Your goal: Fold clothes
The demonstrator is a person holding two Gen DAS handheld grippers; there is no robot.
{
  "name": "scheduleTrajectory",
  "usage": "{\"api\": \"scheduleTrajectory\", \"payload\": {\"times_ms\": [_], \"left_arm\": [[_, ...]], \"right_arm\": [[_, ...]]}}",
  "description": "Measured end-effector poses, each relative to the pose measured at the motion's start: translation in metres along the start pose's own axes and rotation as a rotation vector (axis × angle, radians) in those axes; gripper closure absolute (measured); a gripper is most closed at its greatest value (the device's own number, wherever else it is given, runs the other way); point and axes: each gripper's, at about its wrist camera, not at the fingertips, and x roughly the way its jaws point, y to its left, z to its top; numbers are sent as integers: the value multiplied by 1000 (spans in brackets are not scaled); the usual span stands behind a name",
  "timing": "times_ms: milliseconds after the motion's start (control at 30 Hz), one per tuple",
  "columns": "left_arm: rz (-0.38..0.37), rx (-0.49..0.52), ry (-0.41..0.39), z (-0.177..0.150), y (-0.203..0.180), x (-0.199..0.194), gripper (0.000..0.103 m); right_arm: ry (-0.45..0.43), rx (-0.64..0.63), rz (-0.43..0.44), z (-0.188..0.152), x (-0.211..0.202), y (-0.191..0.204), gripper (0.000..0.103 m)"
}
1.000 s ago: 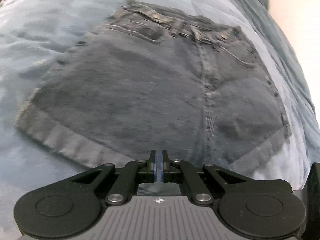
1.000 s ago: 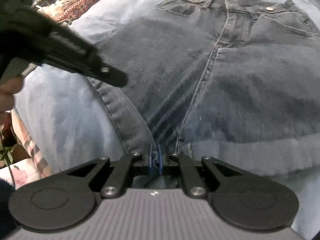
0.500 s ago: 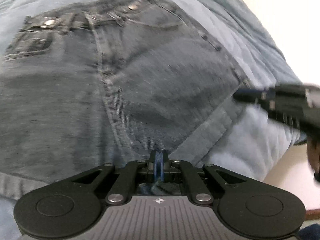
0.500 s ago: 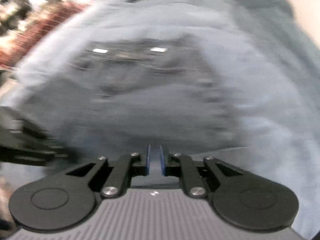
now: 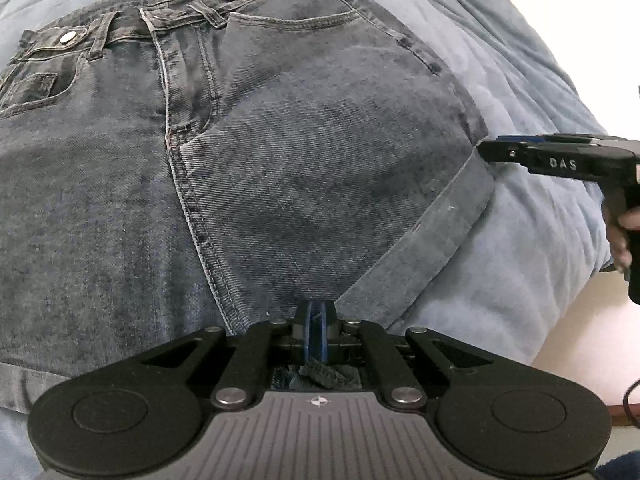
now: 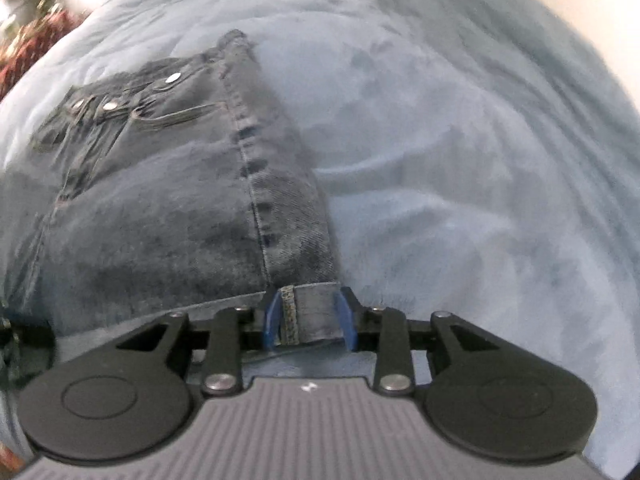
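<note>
While angled steeply down over the denim shorts point(image 5: 280, 168): left hand-held gripper point(image 5: 318, 326) pinched on fabric, right hand-held gripper point(image 6: 308, 320) just widening around the hem corner.

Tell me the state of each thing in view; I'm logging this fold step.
Shorts: spread flat on the blanket, unfolded, hems cuffed.
Blanket: rumpled under the shorts.
Left gripper: shut, pinching denim at the crotch.
Right gripper: jaws just opening, straddling the hem corner, pads not pressing.
</note>
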Motion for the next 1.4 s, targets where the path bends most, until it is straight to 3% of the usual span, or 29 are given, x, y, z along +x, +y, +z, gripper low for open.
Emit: {"api": "scheduleTrajectory", "payload": {"times_ms": [67,133,167,200,233,333,467,667,900,1100,1267,1400], "left_arm": [[3,2,1,0,-1,0,100],[4,0,1,0,-2,1,100],[5,-3,1,0,-2,1,100],[5,-8,1,0,-2,2,100],[6,-14,1,1,-2,3,100],[0,-22,-9,2,-6,1,100],[-23,10,-22,0,-16,1,99],[-12,-37,-1,-7,-10,23,96],[-54,-51,0,-14,-7,-6,96],[-88,-61,-63,-8,-9,-15,96],[-50,-46,5,-23,-2,23,96],[-75,-74,12,-23,5,11,97]], "right_arm": [[12,39,4,0,2,-6,56],[15,60,22,0,3,-9,59],[14,62,50,0,1,-10,84],[12,46,58,1,-1,-7,96],[3,1,30,0,-5,-1,98],[-11,-40,-12,0,-17,4,99],[-26,6,-43,0,-28,-9,99],[18,-50,-70,-5,6,2,98],[0,-55,-152,-5,-26,8,93],[-67,-150,-19,2,-43,51,93],[-17,-171,19,-8,-7,62,93],[-2,-163,21,-16,-12,56,93]]}}
